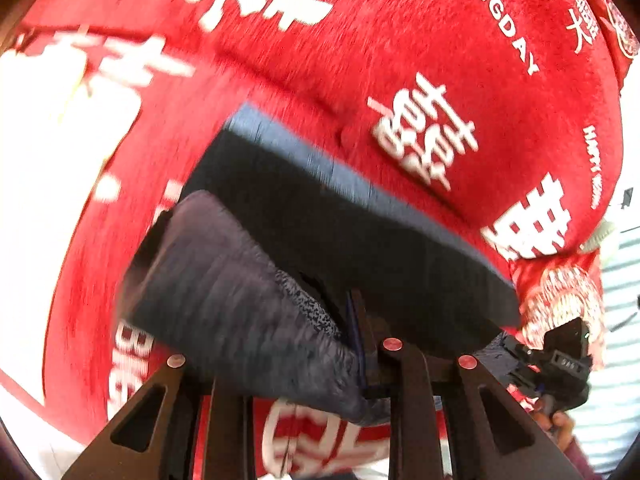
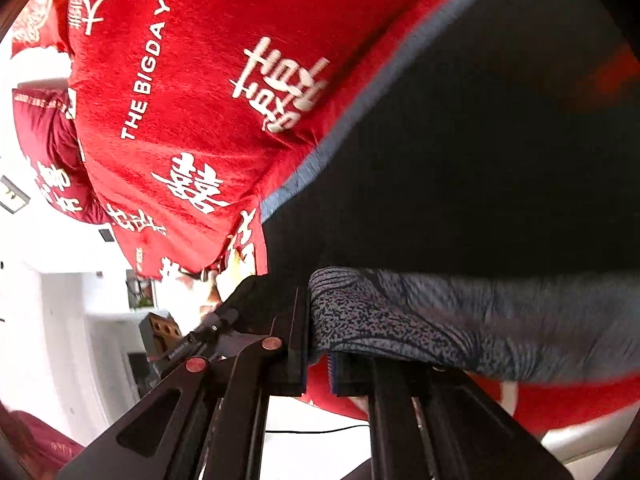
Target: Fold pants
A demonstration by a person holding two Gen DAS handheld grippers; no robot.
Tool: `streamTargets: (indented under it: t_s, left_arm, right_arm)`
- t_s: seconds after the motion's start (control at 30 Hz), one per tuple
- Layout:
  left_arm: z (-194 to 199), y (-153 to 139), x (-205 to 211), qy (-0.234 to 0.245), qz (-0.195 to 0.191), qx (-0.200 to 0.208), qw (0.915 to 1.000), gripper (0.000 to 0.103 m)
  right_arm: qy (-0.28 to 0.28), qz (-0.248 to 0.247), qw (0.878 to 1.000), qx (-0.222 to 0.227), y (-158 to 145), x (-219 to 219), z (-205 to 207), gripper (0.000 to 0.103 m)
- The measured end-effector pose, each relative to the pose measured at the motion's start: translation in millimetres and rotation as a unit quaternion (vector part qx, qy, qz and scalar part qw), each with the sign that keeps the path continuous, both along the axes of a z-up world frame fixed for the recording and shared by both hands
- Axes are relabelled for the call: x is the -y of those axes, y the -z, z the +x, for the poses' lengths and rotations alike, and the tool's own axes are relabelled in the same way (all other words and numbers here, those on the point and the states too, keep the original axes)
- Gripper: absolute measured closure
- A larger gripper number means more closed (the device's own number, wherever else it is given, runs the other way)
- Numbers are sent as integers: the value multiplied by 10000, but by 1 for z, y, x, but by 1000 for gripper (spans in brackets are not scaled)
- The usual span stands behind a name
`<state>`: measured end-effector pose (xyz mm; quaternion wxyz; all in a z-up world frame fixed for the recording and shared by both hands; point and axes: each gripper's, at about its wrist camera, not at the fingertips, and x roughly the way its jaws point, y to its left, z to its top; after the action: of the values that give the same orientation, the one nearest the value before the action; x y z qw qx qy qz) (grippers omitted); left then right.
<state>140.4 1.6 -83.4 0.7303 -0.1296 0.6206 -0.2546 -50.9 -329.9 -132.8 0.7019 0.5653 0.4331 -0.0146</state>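
Left gripper (image 1: 366,344): jaws closed on edge of pants (image 1: 320,216); dark grey-blue fabric bunched over left finger, rest hanging toward red cover below.

Right gripper (image 2: 318,344): jaws clamped on another edge of same pants (image 2: 460,180); speckled grey hem draped across right finger, dark cloth spreading up and right.

Pants held between both grippers, above red blanket (image 2: 192,92) printed with white characters. Left view: right gripper (image 1: 556,364) at right edge. Frames motion-blurred.
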Motion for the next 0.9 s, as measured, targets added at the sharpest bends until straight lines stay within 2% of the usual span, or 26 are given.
streamTargets:
  t_s: [0.07, 0.13, 0.17, 0.23, 0.33, 0.37, 0.43, 0.53, 0.57, 0.6, 0.67, 0.73, 0.77, 0.8, 0.87, 0.9]
  left_arm:
    - [24, 2, 15, -101, 80, 171, 9998, 77]
    - [54, 16, 39, -151, 324, 348, 9988, 77]
    - [66, 25, 48, -168, 471, 400, 9979, 74]
    - [83, 44, 61, -218, 727, 496, 9959, 62]
    - [110, 83, 78, -296, 1349, 527, 9890, 53]
    - [115, 90, 80, -353, 1443, 543, 9874, 49]
    - [120, 92, 80, -449, 1452, 587, 9866, 48]
    - [117, 73, 76, -418, 1501, 519, 9864, 48]
    - [113, 61, 71, -427, 1498, 589, 9860, 48]
    - [109, 49, 64, -441, 1502, 662, 9854, 48]
    - [99, 26, 52, -466, 1603, 851, 9823, 48]
    - [94, 14, 47, -427, 1757, 983, 9786, 48]
    - [90, 11, 45, -391, 1840, 1019, 9768, 43]
    - [86, 12, 45, -368, 1876, 1012, 9763, 27]
    - [82, 21, 53, -318, 1956, 1036, 9747, 24]
    - [82, 31, 62, -209, 1995, 947, 9751, 24]
  right_arm:
    - [-182, 41, 9998, -93, 6, 24, 35, 93]
    - [-342, -31, 9992, -210, 19, 46, 66, 93]
    - [-437, -68, 9986, -290, 27, 55, 81, 92]
    - [-594, -229, 9965, -543, 51, 74, 115, 92]
    - [-682, -255, 9923, -1001, 96, 89, 143, 92]
    - [-635, -205, 9924, -1030, 107, 92, 147, 93]
    - [-617, -137, 9937, -924, 111, 92, 147, 93]
    - [-872, -265, 9914, -939, 96, 86, 146, 90]
    - [-953, -382, 9902, -951, 88, 83, 147, 80]
    - [-1060, -655, 9882, -888, 70, 78, 146, 56]
    - [-1127, -1007, 9865, -626, 39, 68, 143, 32]
    - [-1257, -1201, 9841, -377, 17, 54, 141, 33]
    - [-1353, -1298, 9820, -247, 8, 45, 141, 38]
    - [-1538, -1408, 9779, -133, 1, 31, 145, 49]
    - [-1939, -1626, 9671, -255, 8, 12, 160, 58]
    - [-2100, -1719, 9619, -333, 15, 5, 168, 59]
